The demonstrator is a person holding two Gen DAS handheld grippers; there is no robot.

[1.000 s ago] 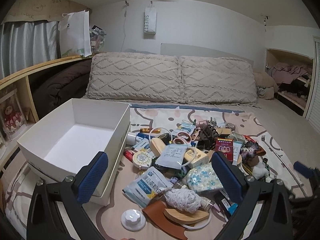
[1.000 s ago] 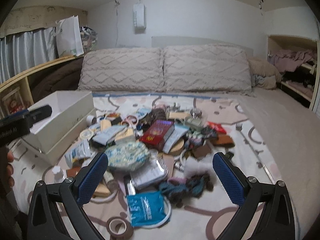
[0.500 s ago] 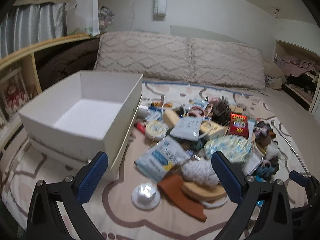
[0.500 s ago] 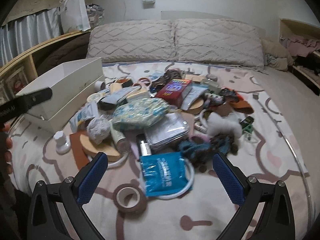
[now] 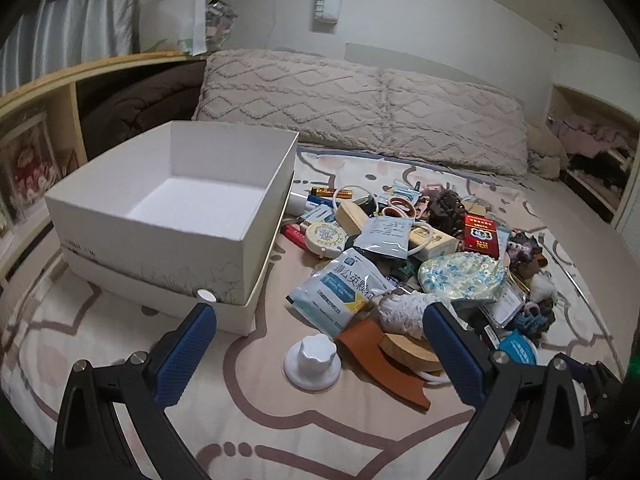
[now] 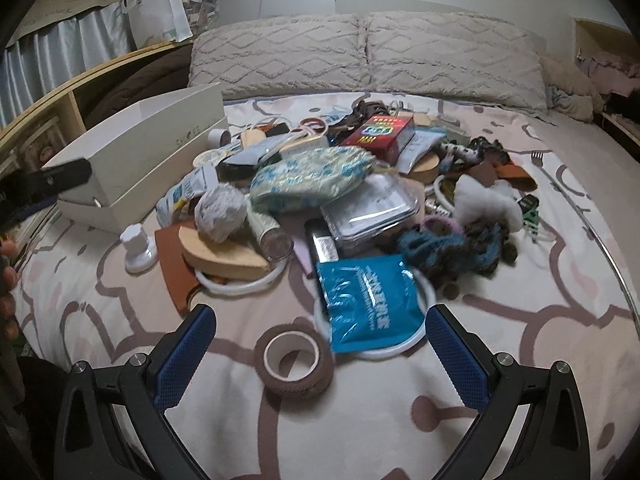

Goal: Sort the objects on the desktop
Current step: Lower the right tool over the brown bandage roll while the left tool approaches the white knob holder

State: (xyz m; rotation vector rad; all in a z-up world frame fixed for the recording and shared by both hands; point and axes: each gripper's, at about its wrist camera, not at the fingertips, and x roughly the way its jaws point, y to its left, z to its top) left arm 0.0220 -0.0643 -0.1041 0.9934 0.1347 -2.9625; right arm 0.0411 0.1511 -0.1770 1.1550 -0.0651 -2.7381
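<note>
A heap of small objects lies on the bed: a white knob, a brown leather piece, a white-blue sachet, a floral pouch, a red box. An empty white box stands left of the heap. My left gripper is open, just before the white knob. My right gripper is open, above a brown tape roll, beside a blue packet. The white box also shows at left in the right wrist view.
Two beige pillows lie at the head of the bed. A wooden shelf runs along the left. A white ring, a yarn ball and a clear case lie in the heap. The patterned sheet spreads to the right.
Both grippers have moved forward and lower toward the heap. The knob and the tape roll now lie between the respective fingers. Both stay open.
</note>
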